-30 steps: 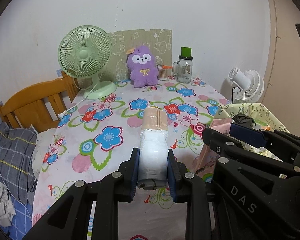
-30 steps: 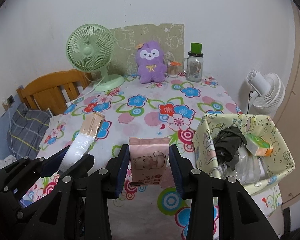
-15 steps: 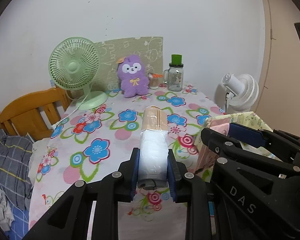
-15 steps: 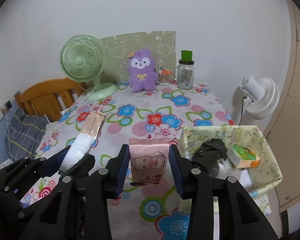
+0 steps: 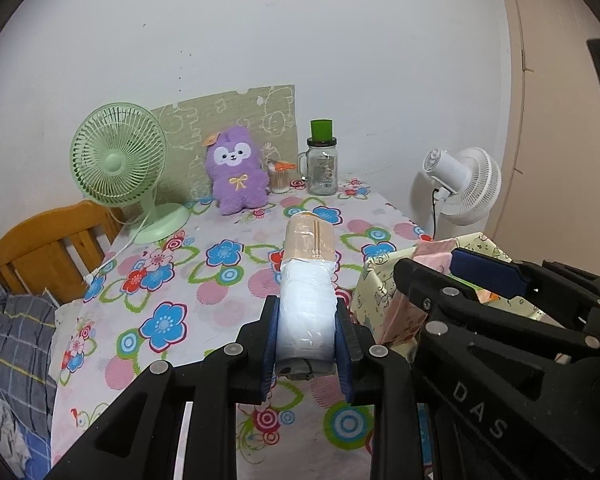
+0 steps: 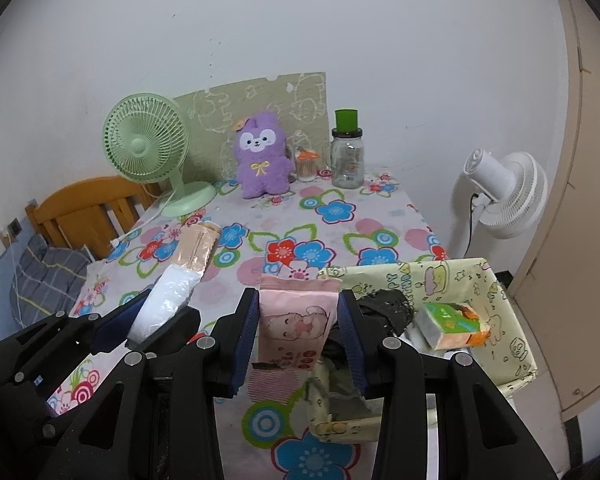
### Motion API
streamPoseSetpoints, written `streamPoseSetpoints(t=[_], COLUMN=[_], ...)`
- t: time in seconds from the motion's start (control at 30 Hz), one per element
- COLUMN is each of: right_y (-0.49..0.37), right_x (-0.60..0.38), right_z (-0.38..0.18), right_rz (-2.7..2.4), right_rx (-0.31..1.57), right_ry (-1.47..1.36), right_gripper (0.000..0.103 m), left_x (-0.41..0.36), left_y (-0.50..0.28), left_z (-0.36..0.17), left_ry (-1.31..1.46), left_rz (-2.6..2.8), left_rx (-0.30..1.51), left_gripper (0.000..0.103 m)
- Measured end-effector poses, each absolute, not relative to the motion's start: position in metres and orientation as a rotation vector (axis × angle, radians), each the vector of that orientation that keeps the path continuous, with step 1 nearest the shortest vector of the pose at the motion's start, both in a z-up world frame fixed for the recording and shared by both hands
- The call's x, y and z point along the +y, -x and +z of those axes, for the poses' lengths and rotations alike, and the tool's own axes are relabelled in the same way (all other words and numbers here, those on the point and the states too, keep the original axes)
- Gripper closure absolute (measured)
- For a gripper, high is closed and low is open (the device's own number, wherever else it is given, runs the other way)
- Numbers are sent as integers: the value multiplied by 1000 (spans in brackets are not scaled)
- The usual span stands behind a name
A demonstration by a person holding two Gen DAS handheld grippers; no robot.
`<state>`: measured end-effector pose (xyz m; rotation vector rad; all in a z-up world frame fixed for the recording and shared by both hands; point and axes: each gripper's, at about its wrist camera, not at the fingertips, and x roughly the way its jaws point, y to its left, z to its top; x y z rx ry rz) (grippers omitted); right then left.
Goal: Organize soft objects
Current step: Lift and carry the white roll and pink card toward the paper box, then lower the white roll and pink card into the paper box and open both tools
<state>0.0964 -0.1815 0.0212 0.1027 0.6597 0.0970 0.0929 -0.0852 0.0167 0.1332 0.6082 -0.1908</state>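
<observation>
My left gripper (image 5: 306, 340) is shut on a white and peach soft roll pack (image 5: 308, 292), held above the floral table (image 5: 220, 292); the same roll pack (image 6: 180, 280) shows at lower left in the right wrist view. My right gripper (image 6: 298, 332) is shut on a pink tissue pack (image 6: 294, 328) with a cartoon print, held beside the yellow-green fabric basket (image 6: 496, 296). The basket holds a black bundle (image 6: 384, 312) and a green and orange tissue pack (image 6: 448, 324). A purple plush toy (image 5: 236, 176) sits at the table's far end.
A green desk fan (image 5: 118, 164) stands at the far left, with its cord trailing to the table edge. A glass jar with a green lid (image 5: 322, 164) and a small cup (image 5: 279, 178) stand by the plush. A wooden chair (image 5: 48, 248) is left, a white fan (image 5: 466, 188) right.
Both grippers have drawn back from the table's far end and risen a little, each still holding its pack; the basket now sits nearer the right gripper's fingers.
</observation>
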Motion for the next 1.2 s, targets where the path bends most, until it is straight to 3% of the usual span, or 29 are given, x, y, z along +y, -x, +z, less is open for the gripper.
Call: streamPoseSetpoints(t=[1.2], right_y=[-93], right_x=[-268], right_z=[21], right_rz=[-91], right_rx=[649], right_ry=[-115], right_gripper=[60], left_x=[-172], left_y=[-110], left_z=[13], left_ry=[-172], left_rz=[-348], left_rx=[607], left_gripper=[78])
